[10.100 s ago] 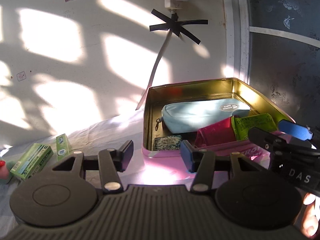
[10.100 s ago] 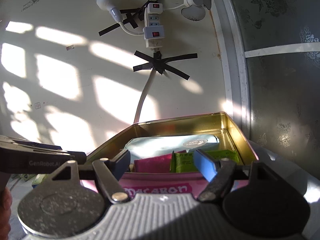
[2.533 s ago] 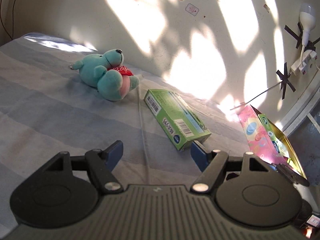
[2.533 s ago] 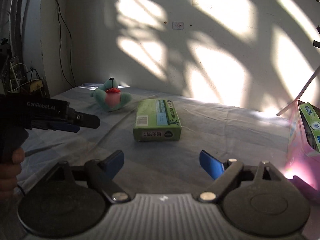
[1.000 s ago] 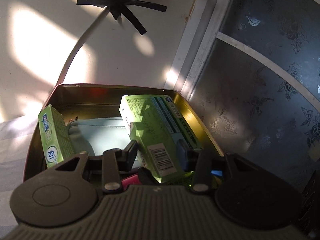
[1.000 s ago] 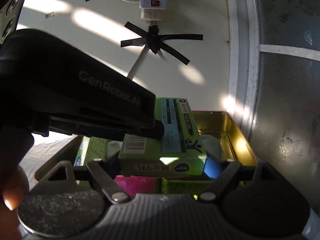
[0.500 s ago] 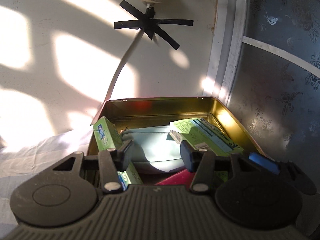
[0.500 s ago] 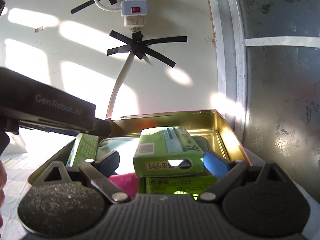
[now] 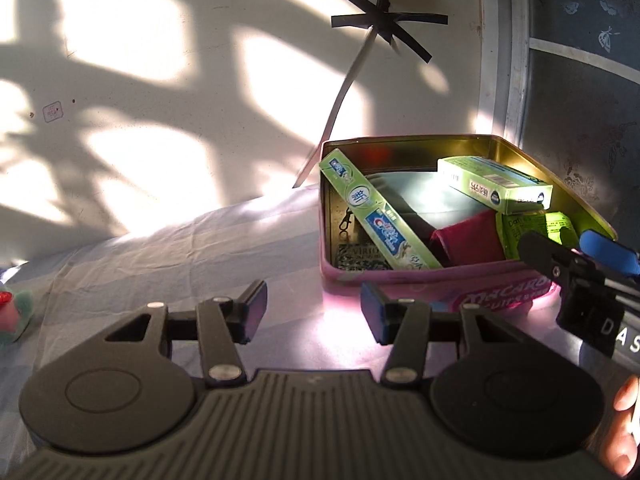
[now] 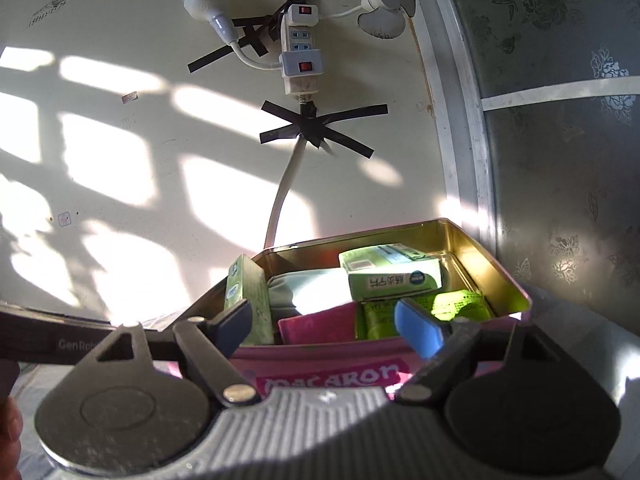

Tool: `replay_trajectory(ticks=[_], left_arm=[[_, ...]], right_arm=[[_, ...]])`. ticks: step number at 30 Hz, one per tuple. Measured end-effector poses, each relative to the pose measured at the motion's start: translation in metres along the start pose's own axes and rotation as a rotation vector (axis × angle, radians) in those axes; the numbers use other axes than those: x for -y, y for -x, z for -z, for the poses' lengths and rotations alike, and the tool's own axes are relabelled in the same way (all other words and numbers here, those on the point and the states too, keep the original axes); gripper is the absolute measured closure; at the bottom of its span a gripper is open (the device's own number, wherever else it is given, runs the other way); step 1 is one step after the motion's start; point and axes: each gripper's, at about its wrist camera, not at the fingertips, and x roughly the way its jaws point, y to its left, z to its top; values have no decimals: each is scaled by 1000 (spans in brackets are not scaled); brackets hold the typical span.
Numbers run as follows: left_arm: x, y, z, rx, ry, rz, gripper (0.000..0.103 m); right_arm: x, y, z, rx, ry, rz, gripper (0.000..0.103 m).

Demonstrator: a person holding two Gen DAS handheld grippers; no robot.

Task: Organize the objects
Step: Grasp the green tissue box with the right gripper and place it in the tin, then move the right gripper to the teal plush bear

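The pink tin (image 9: 432, 292) sat on the pale striped bedsheet (image 9: 168, 248) close to the wall, its gold inside catching the sun. A long green toothpaste box (image 9: 380, 220) leaned on a slant along the tin's left side, one end propped up near the rim. A broader green carton (image 9: 494, 186) lay toward the back right, resting on top of a pale blue pouch (image 9: 420, 196) and a green packet (image 9: 536, 232); a magenta pouch (image 9: 468, 240) lay in the middle, near the front wall.

The left gripper (image 9: 312, 312) hung just in front of the tin, jaws apart and holding nothing. The right gripper (image 10: 324, 326) hovered at the tin's near edge, likewise spread wide and empty — the same carton (image 10: 394, 274) lay beyond its fingertips, well clear of them. Far off at the sheet's left edge sat a teal plush toy (image 9: 14, 312). On the wall above, a white power strip (image 10: 300, 56) was held up with black tape (image 10: 316, 128).
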Motion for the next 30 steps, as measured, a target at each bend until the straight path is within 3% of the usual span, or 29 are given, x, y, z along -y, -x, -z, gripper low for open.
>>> replay_trajectory(ticks=[6,30], left_arm=[[-26,5,15,-8,27,-31,49],[-114,8,63,-41,85,-160,49]], right_arm=[[-24,4,3,-24,-12,-46,36],[-119,-1,26,-127,134,-176,37]])
